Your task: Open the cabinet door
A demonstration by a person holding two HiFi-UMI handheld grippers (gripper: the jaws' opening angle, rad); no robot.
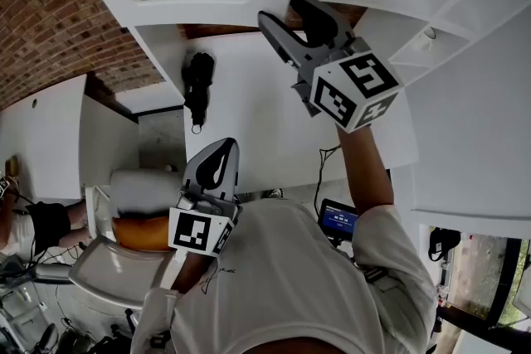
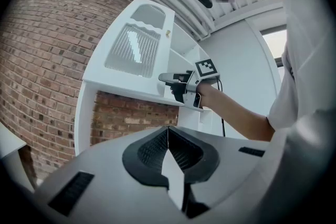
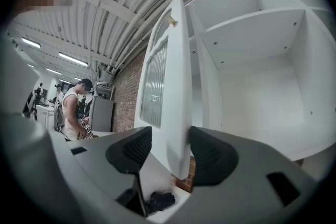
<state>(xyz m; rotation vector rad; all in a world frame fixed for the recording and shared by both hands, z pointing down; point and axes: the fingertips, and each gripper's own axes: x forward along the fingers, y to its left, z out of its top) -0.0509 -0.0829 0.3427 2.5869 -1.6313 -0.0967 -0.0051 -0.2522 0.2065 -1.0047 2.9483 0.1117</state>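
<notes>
Right gripper point(image 3: 170, 139): jaws clench the free edge of a white cabinet door with a ribbed glass panel point(image 3: 177, 86), which stands open from white shelving point(image 3: 252, 50). Left gripper point(image 2: 168, 131) is held low, jaws pressed together, empty.

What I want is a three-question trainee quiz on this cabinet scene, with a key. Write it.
1. True or false: the left tool holds the cabinet door.
2. What stands between the jaws of the right tool? A) a shelf B) the cabinet door's edge C) a cable
3. Fill in: the wall beside the cabinet is made of ____.
Key: 1 false, its jaws are together on nothing; 2 B; 3 brick.
</notes>
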